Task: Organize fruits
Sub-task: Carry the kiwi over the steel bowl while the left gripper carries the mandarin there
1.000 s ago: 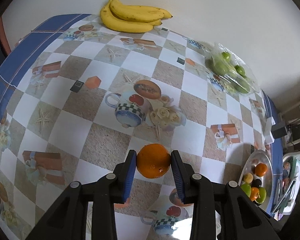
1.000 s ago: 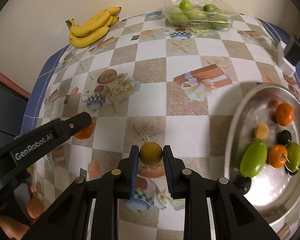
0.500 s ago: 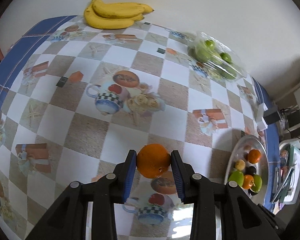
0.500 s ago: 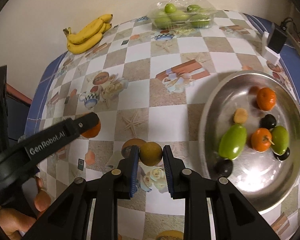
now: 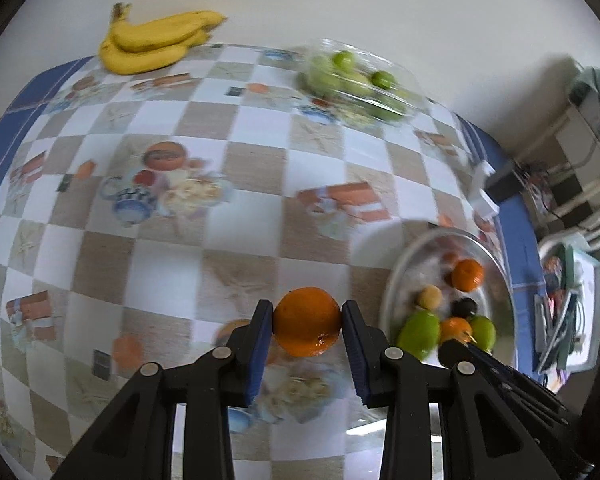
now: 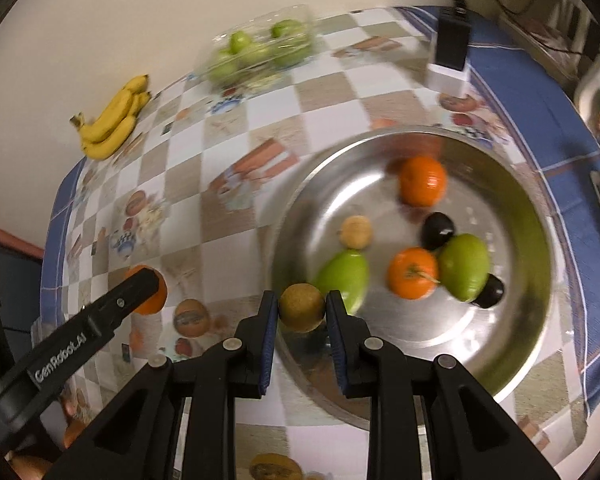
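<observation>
My left gripper [image 5: 307, 326] is shut on an orange [image 5: 306, 321], held above the checked tablecloth a little left of the steel bowl [image 5: 394, 292]. My right gripper [image 6: 302, 308] is shut on a small brownish-yellow round fruit [image 6: 301, 306], which hangs over the near-left rim of the steel bowl [image 6: 512, 344]. In the bowl lie two oranges [image 6: 422, 180], two green fruits [image 6: 464, 266], a small tan fruit [image 6: 355, 232] and dark plums [image 6: 437, 229]. The left gripper and its orange [image 6: 154, 294] show at the left of the right wrist view.
A bunch of bananas [image 5: 152, 42] lies at the table's far edge by the wall. A clear plastic box of green fruit [image 5: 356, 80] sits to its right. A black charger on a white block [image 6: 451, 56] stands near the far right corner, with clutter beyond the table's right edge.
Both grippers have carried their fruits to the right across the table toward the bowl. The right one now hangs over the bowl's rim; the bowl looms larger in both views.
</observation>
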`<state>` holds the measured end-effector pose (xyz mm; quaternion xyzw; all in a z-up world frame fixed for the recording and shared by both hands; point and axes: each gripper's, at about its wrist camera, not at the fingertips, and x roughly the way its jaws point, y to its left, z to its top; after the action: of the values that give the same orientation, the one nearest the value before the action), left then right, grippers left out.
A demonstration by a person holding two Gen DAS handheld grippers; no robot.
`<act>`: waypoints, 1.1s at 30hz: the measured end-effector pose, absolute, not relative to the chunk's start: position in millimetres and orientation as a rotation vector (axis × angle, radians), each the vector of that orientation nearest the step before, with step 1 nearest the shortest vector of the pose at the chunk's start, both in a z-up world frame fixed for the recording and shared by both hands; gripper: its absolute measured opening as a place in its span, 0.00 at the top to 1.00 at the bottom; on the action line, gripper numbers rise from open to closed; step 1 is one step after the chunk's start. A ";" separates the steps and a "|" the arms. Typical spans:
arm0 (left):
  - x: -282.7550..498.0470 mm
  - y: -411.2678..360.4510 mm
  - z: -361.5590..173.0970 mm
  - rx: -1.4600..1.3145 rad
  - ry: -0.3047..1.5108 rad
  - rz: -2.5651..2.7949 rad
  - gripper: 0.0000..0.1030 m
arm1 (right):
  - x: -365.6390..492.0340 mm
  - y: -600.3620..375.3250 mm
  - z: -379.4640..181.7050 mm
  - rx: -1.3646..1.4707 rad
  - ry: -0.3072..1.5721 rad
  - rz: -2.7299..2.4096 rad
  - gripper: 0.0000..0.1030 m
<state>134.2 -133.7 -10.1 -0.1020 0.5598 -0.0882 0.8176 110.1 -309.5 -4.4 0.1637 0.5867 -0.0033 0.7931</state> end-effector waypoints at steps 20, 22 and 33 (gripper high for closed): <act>101.1 -225.5 -17.0 -0.055 1.243 -0.350 0.63 | 69.3 -368.0 -24.4 0.411 1.323 -0.088 0.75; 98.7 -230.0 -19.6 -0.056 1.255 -0.361 0.63 | 66.1 -371.9 -28.0 0.417 1.333 -0.096 0.75; 93.4 -239.2 -34.1 -0.103 1.324 -0.394 0.63 | 55.0 -386.6 -42.2 0.439 1.375 -0.116 0.75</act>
<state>93.4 -239.2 -34.1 -0.0475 0.6104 -0.1816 0.7696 55.0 -386.6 -42.2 0.2010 0.6291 -0.0532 0.7490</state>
